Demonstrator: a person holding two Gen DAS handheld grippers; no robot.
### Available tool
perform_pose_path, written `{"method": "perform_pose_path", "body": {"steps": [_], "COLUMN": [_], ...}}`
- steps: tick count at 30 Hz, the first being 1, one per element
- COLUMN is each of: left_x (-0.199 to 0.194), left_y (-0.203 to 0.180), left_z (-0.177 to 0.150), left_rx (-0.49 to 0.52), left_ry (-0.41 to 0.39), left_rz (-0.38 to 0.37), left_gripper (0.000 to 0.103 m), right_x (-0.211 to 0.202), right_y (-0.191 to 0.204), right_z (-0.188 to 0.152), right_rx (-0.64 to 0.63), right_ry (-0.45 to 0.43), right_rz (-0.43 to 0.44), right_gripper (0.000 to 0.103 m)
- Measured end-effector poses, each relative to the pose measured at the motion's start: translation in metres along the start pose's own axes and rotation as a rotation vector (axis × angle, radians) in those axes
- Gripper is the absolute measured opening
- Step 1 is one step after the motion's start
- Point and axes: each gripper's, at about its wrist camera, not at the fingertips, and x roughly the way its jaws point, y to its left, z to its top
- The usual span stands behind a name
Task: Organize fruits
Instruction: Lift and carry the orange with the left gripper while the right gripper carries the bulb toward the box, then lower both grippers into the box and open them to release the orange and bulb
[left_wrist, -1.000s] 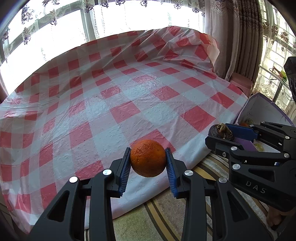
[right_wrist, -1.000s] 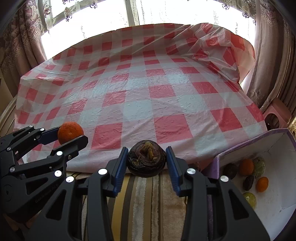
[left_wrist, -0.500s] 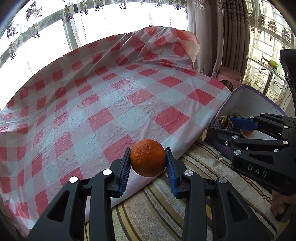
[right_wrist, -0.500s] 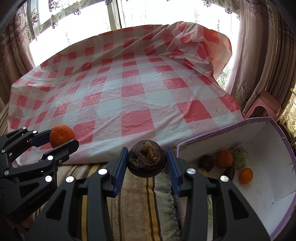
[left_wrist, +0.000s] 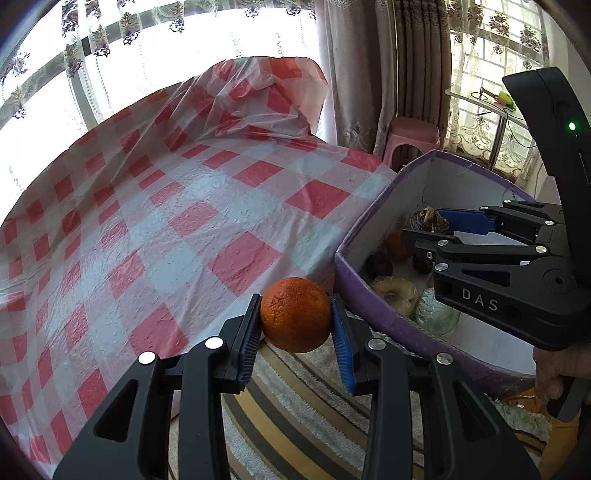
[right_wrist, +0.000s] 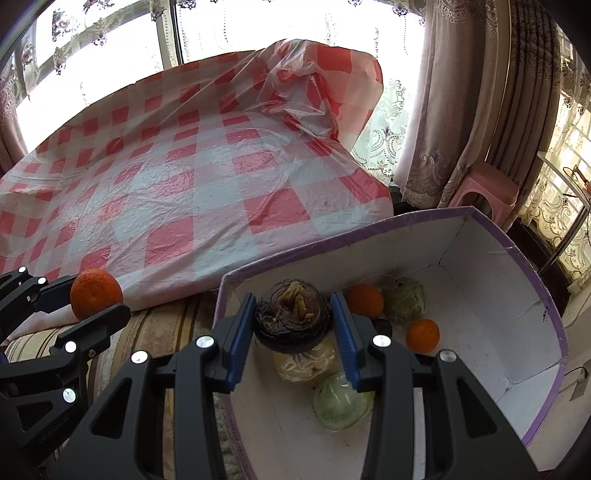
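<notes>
My left gripper (left_wrist: 295, 326) is shut on an orange (left_wrist: 295, 314) and holds it in the air just left of the purple-rimmed white box (left_wrist: 373, 295). My right gripper (right_wrist: 293, 325) is shut on a dark purple round fruit (right_wrist: 291, 317) and holds it over the near left part of the box (right_wrist: 517, 302). Inside the box lie two oranges (right_wrist: 364, 300), a dark fruit, a tan wrapped fruit (right_wrist: 306, 363) and two pale green ones (right_wrist: 341, 404). The left gripper with its orange also shows at the left of the right wrist view (right_wrist: 94, 297).
A table under a red-and-white checked plastic cloth (left_wrist: 184, 221) lies ahead and left. A striped rug (left_wrist: 295, 424) lies below the grippers. A pink stool (right_wrist: 484, 192) and curtains stand behind the box.
Both grippers have swung right, away from the table and toward the box. The right gripper with the dark fruit is now over the box; the left one is beside its rim.
</notes>
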Motion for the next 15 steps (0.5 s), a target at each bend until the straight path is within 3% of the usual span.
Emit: {"method": "perform_pose_path", "body": {"steps": [15], "left_x": [0.034], "left_y": [-0.050], "left_z": [0.029], "left_rx": [0.068], "left_ry": [0.031], "left_rz": [-0.101], "left_gripper": [0.035], "right_x": [0.008], "right_y": [-0.054], "right_z": [0.000], "right_rx": [0.042], "right_ry": [0.012], "right_rz": [-0.142], "right_gripper": [0.042]}}
